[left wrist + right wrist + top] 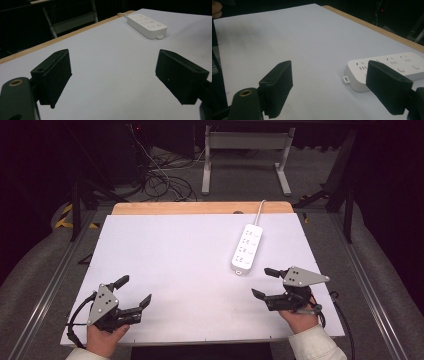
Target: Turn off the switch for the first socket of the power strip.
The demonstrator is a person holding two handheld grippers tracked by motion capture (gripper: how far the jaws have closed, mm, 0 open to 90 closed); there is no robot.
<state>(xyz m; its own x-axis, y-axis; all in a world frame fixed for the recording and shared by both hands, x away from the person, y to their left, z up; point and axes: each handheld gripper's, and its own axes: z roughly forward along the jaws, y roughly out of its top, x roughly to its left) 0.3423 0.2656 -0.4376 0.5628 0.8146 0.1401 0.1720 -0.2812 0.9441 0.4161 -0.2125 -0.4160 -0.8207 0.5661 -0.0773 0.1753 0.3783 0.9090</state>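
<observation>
White plastic, the power strip (247, 248) is lying flat on the white board (175, 270), toward the board's far right, its cord (260, 211) running off over the wooden edge (200, 208) beyond it. Nearest to the strip, the right gripper (263, 282) is hovering just short of the strip's near end, jaws standing wide apart and holding nothing. In the right gripper view the strip's (387, 68) small end tab (346, 79) is sitting between those jaws. Well away from the strip, at the board's near left, the left gripper (134, 291) is waiting, likewise spread and empty. Judging from this, the reach is only starting; closing squarely across the strip's narrow width should be keeping it from skidding or twisting.
</observation>
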